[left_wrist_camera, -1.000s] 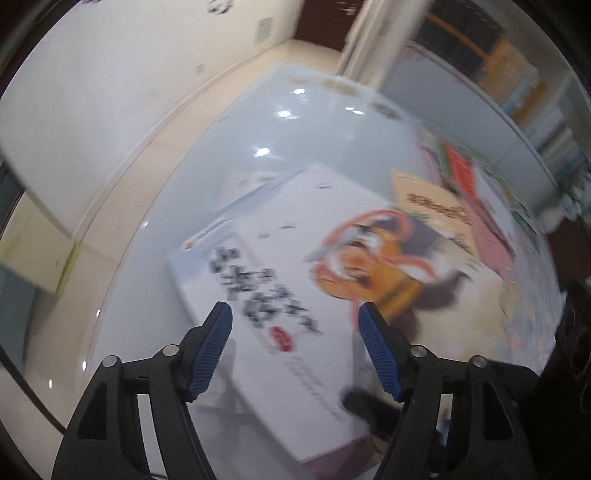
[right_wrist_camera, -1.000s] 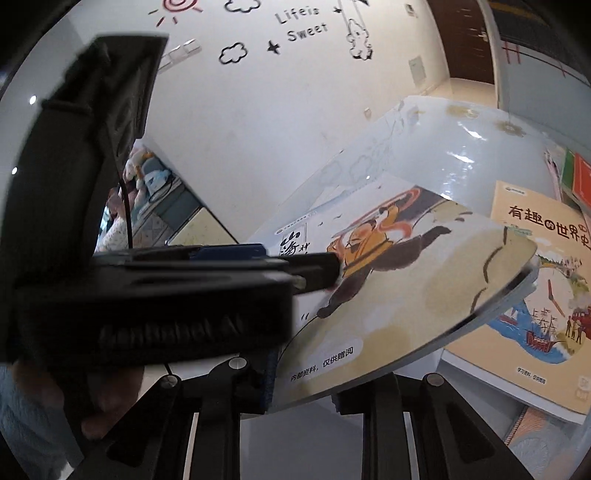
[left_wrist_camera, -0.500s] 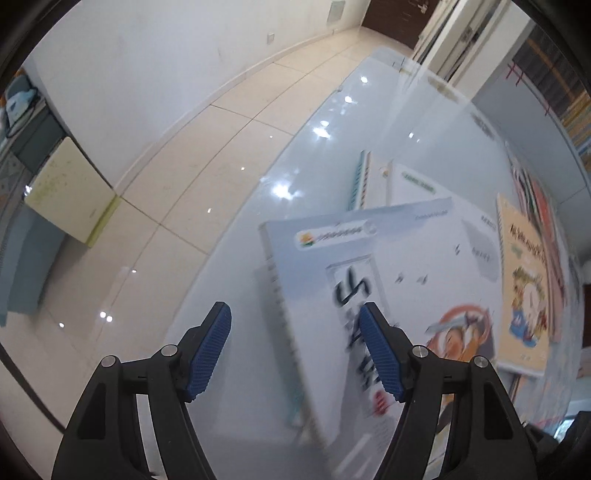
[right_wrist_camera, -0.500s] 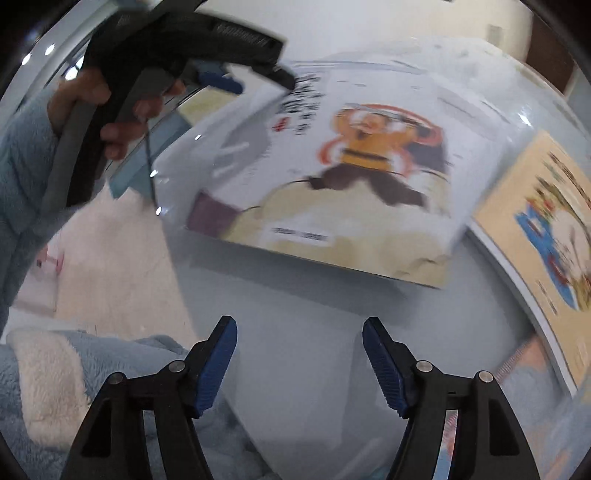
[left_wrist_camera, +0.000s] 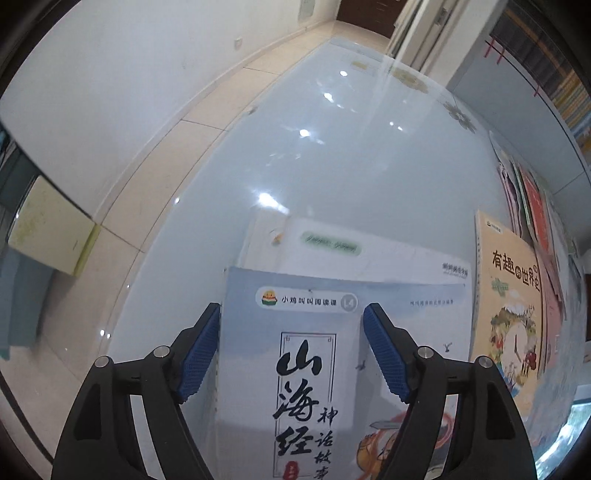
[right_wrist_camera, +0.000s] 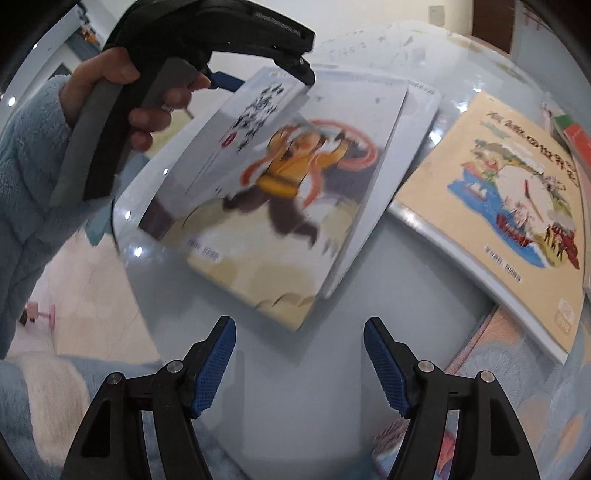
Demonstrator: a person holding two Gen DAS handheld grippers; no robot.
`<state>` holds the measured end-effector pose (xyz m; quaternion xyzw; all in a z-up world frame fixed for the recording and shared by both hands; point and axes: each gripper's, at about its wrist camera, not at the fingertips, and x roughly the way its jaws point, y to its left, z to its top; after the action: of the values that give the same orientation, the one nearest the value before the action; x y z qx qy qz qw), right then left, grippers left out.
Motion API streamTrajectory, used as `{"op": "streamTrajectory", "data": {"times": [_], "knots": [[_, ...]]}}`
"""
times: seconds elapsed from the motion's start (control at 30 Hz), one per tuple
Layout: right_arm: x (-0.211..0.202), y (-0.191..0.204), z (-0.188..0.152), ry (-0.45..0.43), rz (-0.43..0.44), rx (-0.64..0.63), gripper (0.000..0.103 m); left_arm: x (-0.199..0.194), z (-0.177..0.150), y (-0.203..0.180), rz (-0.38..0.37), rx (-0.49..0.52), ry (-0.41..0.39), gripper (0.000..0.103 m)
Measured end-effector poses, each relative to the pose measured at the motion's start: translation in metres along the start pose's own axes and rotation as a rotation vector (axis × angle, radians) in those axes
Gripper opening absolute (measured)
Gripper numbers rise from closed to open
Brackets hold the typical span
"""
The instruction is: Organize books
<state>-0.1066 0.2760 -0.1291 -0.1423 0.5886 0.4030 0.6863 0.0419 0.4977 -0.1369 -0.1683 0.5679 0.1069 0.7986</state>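
Glossy pale-blue table [left_wrist_camera: 332, 155] fills left-wrist view: left gripper [left_wrist_camera: 291, 354] points steeply down w/ jaws opening, nothing pinched, above white-blue book [left_wrist_camera: 399, 332]. Right-wrist view: right gripper [right_wrist_camera: 299, 363] gapes empty near same book [right_wrist_camera: 280, 192]; hand [right_wrist_camera: 125, 96] grips the left tool's handle; yellow book [right_wrist_camera: 506, 206] beside.

A glossy pale blue table [left_wrist_camera: 351, 158] fills the middle of the left wrist view, with ceiling lights mirrored on it. Left of it runs a beige tiled floor [left_wrist_camera: 155, 155] up to a white wall [left_wrist_camera: 110, 66]. A dark door [left_wrist_camera: 369, 14] stands at the top edge. At the lower left of the right wrist view, a small pink object [right_wrist_camera: 42, 314] sits on the floor.
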Motion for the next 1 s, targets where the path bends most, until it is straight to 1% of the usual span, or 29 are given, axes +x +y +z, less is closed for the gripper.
{"op": "streamTrajectory", "data": {"times": [0.07,0.1,0.2,0.23,0.33,0.43,0.47,0.53,0.57,0.6,0.63,0.67,0.7,0.73,0.77,0.8,0.83,0.87,0.9,0.93,0.97,1.0], "knots": [[0.000,0.000,0.004,-0.003,-0.007,-0.004,0.070,0.000,0.005,-0.004,-0.001,0.008,-0.001,0.076],[-0.002,0.000,0.011,-0.022,-0.028,-0.007,0.070,-0.002,0.007,-0.006,-0.012,0.022,-0.007,0.076],[-0.004,0.007,0.016,-0.036,-0.006,-0.021,0.070,-0.002,0.011,-0.014,-0.046,0.057,0.016,0.076],[-0.005,0.009,0.016,-0.041,-0.008,-0.033,0.070,-0.001,0.012,-0.017,-0.045,0.066,0.019,0.076],[-0.007,0.011,0.018,-0.052,-0.019,-0.041,0.070,0.000,0.010,-0.029,-0.009,0.108,0.007,0.077],[-0.008,0.008,0.023,-0.064,-0.022,-0.009,0.070,-0.007,0.005,-0.037,0.005,0.128,-0.019,0.078],[-0.010,0.002,0.026,-0.063,0.005,0.028,0.070,-0.009,0.004,-0.038,0.008,0.128,-0.025,0.078],[-0.015,-0.009,0.028,-0.061,0.045,0.055,0.071,-0.019,0.001,-0.040,0.018,0.134,-0.045,0.080],[-0.019,-0.012,0.025,-0.065,0.059,0.056,0.076,-0.025,0.000,-0.041,0.017,0.138,-0.055,0.082],[-0.019,-0.012,0.025,-0.065,0.059,0.056,0.083,-0.032,-0.003,-0.044,0.005,0.142,-0.065,0.083],[-0.025,-0.018,0.020,-0.075,0.074,0.049,0.085,-0.040,-0.006,-0.046,-0.008,0.145,-0.072,0.085],[-0.032,-0.023,0.016,-0.090,0.086,0.038,0.089,-0.045,-0.008,-0.048,-0.014,0.147,-0.078,0.091],[-0.048,-0.033,0.007,-0.125,0.093,0.035,0.099,-0.055,-0.010,-0.052,-0.026,0.148,-0.093,0.100],[-0.057,-0.044,0.004,-0.139,0.097,0.043,0.103,-0.064,-0.012,-0.056,-0.040,0.149,-0.110,0.103],[-0.057,-0.044,0.004,-0.139,0.097,0.043,0.103,-0.077,-0.014,-0.062,-0.067,0.146,-0.135,0.102],[-0.065,-0.051,0.001,-0.157,0.104,0.051,0.103,-0.085,-0.014,-0.067,-0.094,0.143,-0.153,0.102],[-0.087,-0.070,-0.010,-0.213,0.111,0.072,0.103,-0.091,-0.014,-0.073,-0.128,0.143,-0.170,0.102],[-0.087,-0.070,-0.010,-0.213,0.111,0.072,0.103,-0.102,-0.016,-0.083,-0.177,0.147,-0.192,0.103],[-0.107,-0.089,-0.012,-0.262,0.095,0.094,0.103,-0.108,-0.014,-0.091,-0.199,0.147,-0.207,0.103],[-0.121,-0.104,-0.012,-0.292,0.075,0.111,0.103,-0.114,-0.012,-0.101,-0.217,0.146,-0.226,0.103],[-0.121,-0.104,-0.012,-0.292,0.075,0.111,0.103,-0.120,-0.011,-0.115,-0.236,0.149,-0.250,0.103],[-0.146,-0.124,-0.022,-0.344,0.032,0.139,0.103,-0.125,-0.011,-0.126,-0.247,0.152,-0.264,0.103]]}}
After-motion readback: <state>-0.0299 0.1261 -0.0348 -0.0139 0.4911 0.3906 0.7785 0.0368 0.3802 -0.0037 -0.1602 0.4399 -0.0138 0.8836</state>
